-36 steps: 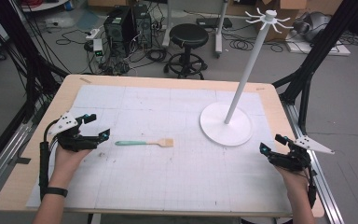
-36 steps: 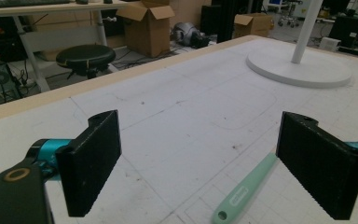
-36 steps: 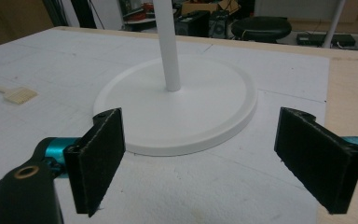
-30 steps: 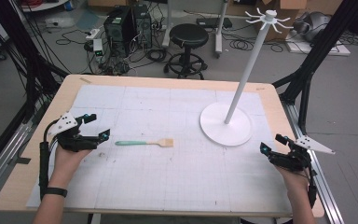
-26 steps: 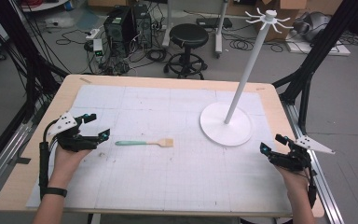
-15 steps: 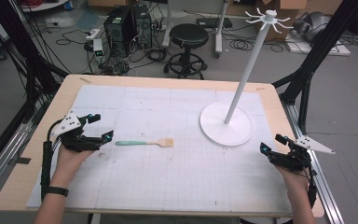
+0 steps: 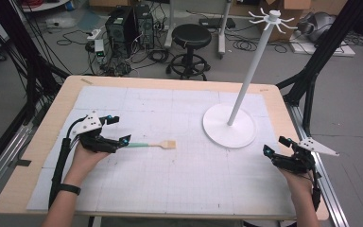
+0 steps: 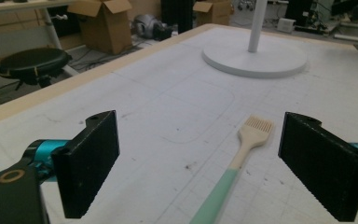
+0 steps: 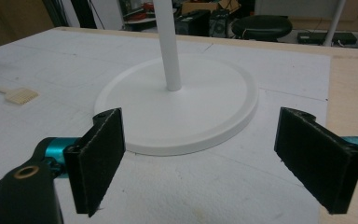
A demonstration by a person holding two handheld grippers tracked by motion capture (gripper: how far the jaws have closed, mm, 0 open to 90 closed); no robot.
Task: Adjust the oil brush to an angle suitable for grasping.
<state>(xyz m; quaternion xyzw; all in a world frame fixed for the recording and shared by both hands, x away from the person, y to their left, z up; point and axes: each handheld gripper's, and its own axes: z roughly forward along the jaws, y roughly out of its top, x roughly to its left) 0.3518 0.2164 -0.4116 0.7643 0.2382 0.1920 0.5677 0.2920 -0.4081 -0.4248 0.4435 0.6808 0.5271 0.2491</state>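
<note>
1. Left gripper view: your left gripper (image 8: 200, 163) gapes wide, empty, straddling the brush (image 8: 235, 170) lying flat on the mat.
2. Brush looks light, stiff; pinch its green handle midway.
3. Your right gripper (image 9: 216, 158) gapes empty too.

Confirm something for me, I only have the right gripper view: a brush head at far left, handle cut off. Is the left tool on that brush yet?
Observer: Not yet. In the left gripper view the left tool is open, and the brush lies on the mat between its jaws, touching neither.
Operator: Which way is the brush lying?
Observer: Flat. The green handle end points toward the left tool and the bristles point toward the stand base, with a clear gap to it.
Operator: What's on top of that pole? My view cuts it.
Observer: The high view shows a ring of short hooks at the top, with nothing hanging on them.
</note>
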